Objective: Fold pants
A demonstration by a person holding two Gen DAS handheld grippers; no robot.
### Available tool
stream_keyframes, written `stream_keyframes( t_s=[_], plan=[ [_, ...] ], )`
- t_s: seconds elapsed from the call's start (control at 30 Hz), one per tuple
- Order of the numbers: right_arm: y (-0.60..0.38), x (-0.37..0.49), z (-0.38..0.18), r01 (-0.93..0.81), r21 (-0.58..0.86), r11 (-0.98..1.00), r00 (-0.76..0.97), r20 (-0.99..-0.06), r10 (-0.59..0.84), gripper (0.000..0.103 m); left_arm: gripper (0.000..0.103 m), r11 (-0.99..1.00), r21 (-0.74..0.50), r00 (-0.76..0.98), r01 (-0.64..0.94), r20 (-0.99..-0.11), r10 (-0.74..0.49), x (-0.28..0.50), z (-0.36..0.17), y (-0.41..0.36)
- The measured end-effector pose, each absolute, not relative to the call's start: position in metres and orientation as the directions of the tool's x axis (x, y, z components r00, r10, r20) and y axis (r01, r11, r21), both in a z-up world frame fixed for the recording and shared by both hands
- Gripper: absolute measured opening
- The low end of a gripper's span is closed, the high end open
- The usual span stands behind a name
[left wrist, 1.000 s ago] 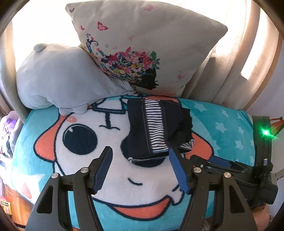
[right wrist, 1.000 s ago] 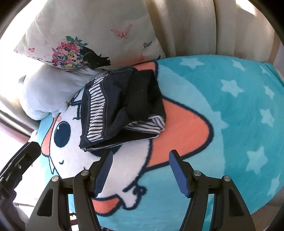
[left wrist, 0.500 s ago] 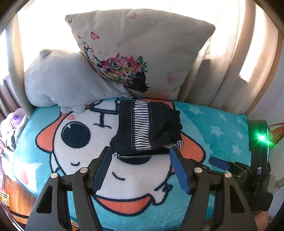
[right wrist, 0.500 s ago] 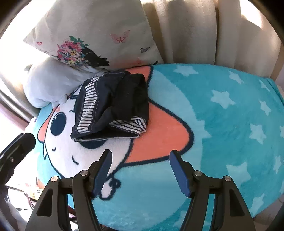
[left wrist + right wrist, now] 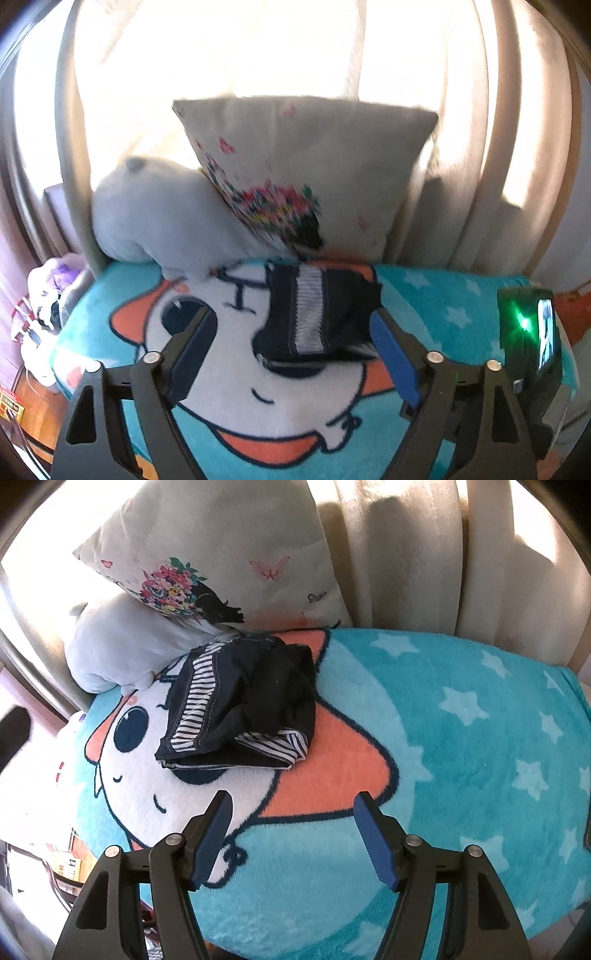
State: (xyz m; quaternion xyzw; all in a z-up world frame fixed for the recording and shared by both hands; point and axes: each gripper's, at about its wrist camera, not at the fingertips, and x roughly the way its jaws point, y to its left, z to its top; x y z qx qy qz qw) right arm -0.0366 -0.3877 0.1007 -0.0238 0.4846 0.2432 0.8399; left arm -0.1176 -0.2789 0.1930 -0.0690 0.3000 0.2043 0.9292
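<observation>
Navy pants (image 5: 243, 701) with white stripes; turquoise star-patterned blanket (image 5: 461, 738).

left gripper (image 5: 291, 354): jaws spread, empty | right gripper (image 5: 293, 832): likewise (nothing held)

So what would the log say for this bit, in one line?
pants: folded bundle on blanket | left gripper: open, empty | right gripper: open, empty, short of pants

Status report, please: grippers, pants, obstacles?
Left gripper open, empty. Right gripper open, empty. Pants folded on blanket, untouched. Pillow close behind pants.
</observation>
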Motion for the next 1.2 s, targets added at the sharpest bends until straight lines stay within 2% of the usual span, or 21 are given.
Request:
stream_keyframes(
  t_s=[0.13, 0.23, 0.37, 0.6, 0.87, 1.0, 1.2],
  plan=[
    [-0.385, -0.036, 0.103, -0.445, 0.186, 0.876, 0.420, -0.821, 0.387, 0.073, 0.099, 0.881, 0.013, 0.740, -0.473, -0.538, 0.405, -0.124, 0.205, -0.274],
    [-0.381, -0.037, 0.103, -0.458, 0.173, 0.872, 0.426, -0.818, 0.386, 0.073, 0.100, 0.852, 0.044, 0.692, -0.521, -0.562, 0.452, -0.124, 0.212, -0.263],
    [-0.376, -0.038, 0.103, -0.473, 0.147, 0.869, 0.437, -0.817, 0.376, 0.073, 0.100, 0.823, -0.007, 0.668, -0.568, -0.588, 0.456, -0.131, 0.224, -0.242],
    [-0.372, -0.036, 0.102, -0.468, 0.122, 0.875, 0.458, -0.814, 0.358, 0.073, 0.103, 0.828, -0.042, 0.733, -0.560, -0.491, 0.471, -0.144, 0.241, -0.230],
    [-0.351, -0.038, 0.092, -0.476, 0.086, 0.875, 0.449, -0.832, 0.326, 0.075, 0.103, 0.881, 0.078, 0.628, -0.467, -0.672, 0.392, -0.105, 0.185, -0.231],
    [-0.349, -0.033, 0.081, -0.426, 0.087, 0.901, 0.434, -0.854, 0.287, 0.075, 0.103, 0.911, 0.082, 0.547, -0.405, -0.777, 0.313, -0.094, 0.146, -0.231],
    [-0.339, -0.035, 0.067, -0.402, 0.062, 0.913, 0.417, -0.876, 0.243, 0.075, 0.103, 0.924, 0.061, 0.484, -0.379, -0.837, 0.254, -0.088, 0.117, -0.216]
  ],
)
